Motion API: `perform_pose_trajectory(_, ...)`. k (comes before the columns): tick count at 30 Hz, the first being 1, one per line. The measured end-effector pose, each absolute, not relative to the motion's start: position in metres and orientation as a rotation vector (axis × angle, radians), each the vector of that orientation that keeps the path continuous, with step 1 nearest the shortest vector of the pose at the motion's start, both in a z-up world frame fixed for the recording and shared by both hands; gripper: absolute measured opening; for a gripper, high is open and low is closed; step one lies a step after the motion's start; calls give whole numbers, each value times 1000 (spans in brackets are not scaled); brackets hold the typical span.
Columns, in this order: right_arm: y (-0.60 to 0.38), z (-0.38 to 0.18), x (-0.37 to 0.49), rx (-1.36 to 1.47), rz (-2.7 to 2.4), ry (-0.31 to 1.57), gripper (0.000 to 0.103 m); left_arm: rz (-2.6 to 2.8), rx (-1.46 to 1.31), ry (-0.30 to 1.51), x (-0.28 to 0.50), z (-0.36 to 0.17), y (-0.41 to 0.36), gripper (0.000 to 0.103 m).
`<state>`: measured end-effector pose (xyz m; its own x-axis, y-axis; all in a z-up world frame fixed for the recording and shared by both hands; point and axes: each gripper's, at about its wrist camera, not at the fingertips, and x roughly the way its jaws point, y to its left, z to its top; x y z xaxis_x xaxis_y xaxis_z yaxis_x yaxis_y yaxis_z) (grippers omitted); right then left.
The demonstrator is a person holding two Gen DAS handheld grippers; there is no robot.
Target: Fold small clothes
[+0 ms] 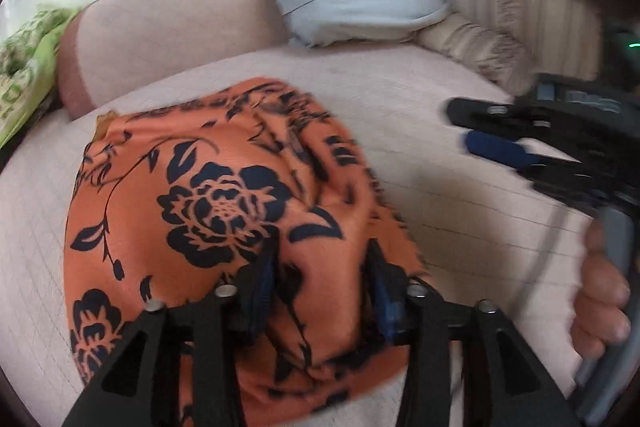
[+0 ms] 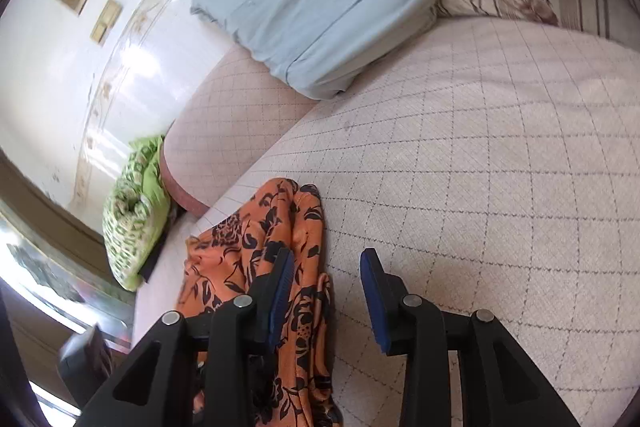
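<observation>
Cloth (image 1: 208, 203), orange with black flowers, lies bunched on the checked bed cover (image 2: 480, 147), directly under and ahead of your left gripper (image 1: 320, 267), so this hand is the nearer one. Its fingers stand apart with a raised fold between them; whether they pinch it, I cannot tell. Your right gripper (image 2: 326, 291) hovers wide open and empty, the cloth just to its left, long axis running away from you.

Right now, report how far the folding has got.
Done: nothing looks finished; the orange floral garment lies rumpled on the quilted bed cover. In hand: the left gripper straddles its near edge, fingers apart. The right gripper is open, empty. Left: fold it.
</observation>
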<state>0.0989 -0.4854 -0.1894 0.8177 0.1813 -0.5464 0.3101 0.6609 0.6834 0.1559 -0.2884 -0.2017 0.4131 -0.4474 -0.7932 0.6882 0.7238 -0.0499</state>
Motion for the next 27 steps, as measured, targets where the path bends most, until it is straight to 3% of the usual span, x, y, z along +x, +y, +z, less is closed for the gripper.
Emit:
perform_pose_trajectory(4, -475, -182, 102, 828, -15, 621, 39, -808, 214, 869, 149, -162, -245, 59)
perform_pose_trajectory(6, -459, -179, 109, 803, 54, 635, 39, -742, 219, 801, 145, -149, -218, 71)
perform_pose_trajectory(8, -443, -182, 117, 810, 134, 683, 39, -664, 216, 784, 151, -146, -188, 72)
perform_pose_trajectory(11, -424, -193, 126, 850, 180, 767, 67, -553, 180, 884, 170, -164, -153, 72)
perform_pose_trajectory(18, -376, -202, 141, 707, 156, 848, 67, -437, 131, 998, 188, -208, -126, 72)
perform_pose_trajectory(19, -369, -201, 140, 644, 137, 855, 66, -441, 140, 998, 187, -209, -129, 72)
perform_pose_trajectory(20, -359, -200, 139, 548, 101, 858, 50, -450, 146, 996, 186, -208, -133, 72)
perform_pose_trajectory(21, -356, -199, 137, 492, 74, 861, 26, -458, 149, 996, 184, -206, -135, 72)
perform_pose_trajectory(24, -368, -189, 121, 537, 92, 791, 16, -474, 159, 996, 184, -204, -139, 72)
perform_pose_trajectory(27, -387, -182, 96, 607, 139, 735, 12, -483, 137, 995, 184, -204, -125, 72)
